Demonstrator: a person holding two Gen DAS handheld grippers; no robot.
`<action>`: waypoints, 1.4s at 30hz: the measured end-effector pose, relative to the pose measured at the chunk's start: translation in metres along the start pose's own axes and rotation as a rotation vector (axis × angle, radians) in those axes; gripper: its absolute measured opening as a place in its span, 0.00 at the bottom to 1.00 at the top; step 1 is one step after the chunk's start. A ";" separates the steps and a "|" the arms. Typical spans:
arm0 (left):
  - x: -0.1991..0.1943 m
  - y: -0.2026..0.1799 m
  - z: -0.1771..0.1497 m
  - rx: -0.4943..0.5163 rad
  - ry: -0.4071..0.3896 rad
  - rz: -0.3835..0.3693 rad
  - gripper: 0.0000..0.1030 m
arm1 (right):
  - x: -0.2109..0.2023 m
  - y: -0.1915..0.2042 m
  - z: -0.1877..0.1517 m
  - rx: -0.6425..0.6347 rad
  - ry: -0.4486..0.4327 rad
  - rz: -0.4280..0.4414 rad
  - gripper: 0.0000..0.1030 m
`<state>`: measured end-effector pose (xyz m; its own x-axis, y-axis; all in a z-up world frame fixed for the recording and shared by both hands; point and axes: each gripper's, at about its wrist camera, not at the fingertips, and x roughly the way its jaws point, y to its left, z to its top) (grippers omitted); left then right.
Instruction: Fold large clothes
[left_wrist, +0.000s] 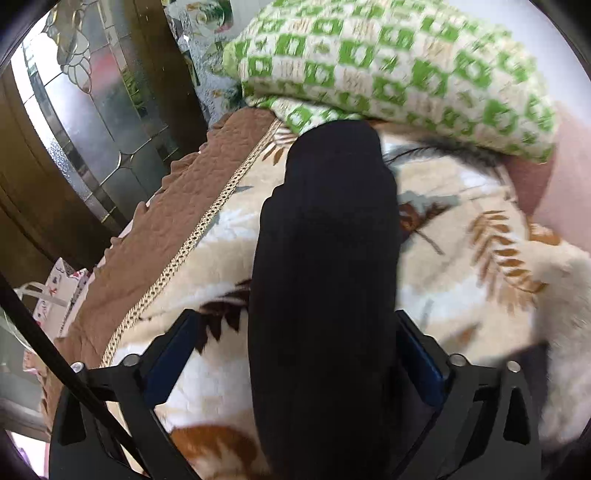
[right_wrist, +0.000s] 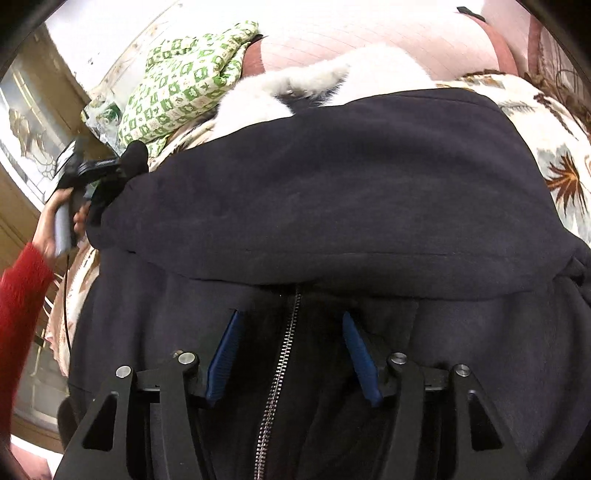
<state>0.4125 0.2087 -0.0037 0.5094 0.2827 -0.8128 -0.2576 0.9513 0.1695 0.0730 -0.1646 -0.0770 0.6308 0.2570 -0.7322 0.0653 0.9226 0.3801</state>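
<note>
Left wrist view: left gripper (left_wrist: 295, 343) jaws apart around a rolled navy sleeve (left_wrist: 325, 277) running up over the leaf-print blanket (left_wrist: 461, 229), whether the pads touch the cloth I cannot tell; glass door (left_wrist: 92, 92) at left and green checked pillow (left_wrist: 388, 70) on top. Only the right wrist view shows the rest: navy coat (right_wrist: 332, 195) spread on the bed with its white fur collar (right_wrist: 295, 85) at the far end, right gripper (right_wrist: 291, 321) spread wide over the zipper (right_wrist: 284, 350), gripping nothing. Also there, far left, the red-sleeved left hand (right_wrist: 62, 218) holding the other gripper's handle.

home bedroom: bed with leaf-print fleece blanket (left_wrist: 461, 206), green-checked pillow (left_wrist: 388, 62), leaded-glass wooden door (left_wrist: 92, 110).
</note>
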 end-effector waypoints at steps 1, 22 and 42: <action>0.011 -0.001 0.004 0.006 0.029 0.027 0.76 | 0.002 0.000 0.000 -0.001 -0.003 0.002 0.61; -0.018 0.259 -0.138 -0.814 0.109 -0.510 0.13 | 0.009 0.002 -0.007 -0.078 -0.030 -0.002 0.67; -0.122 0.158 -0.120 -0.379 -0.008 -0.279 0.14 | 0.008 0.010 -0.011 -0.116 -0.044 -0.037 0.73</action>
<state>0.2110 0.3093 0.0552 0.6080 0.0248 -0.7935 -0.3904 0.8796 -0.2717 0.0703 -0.1499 -0.0858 0.6632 0.2119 -0.7178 0.0003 0.9590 0.2834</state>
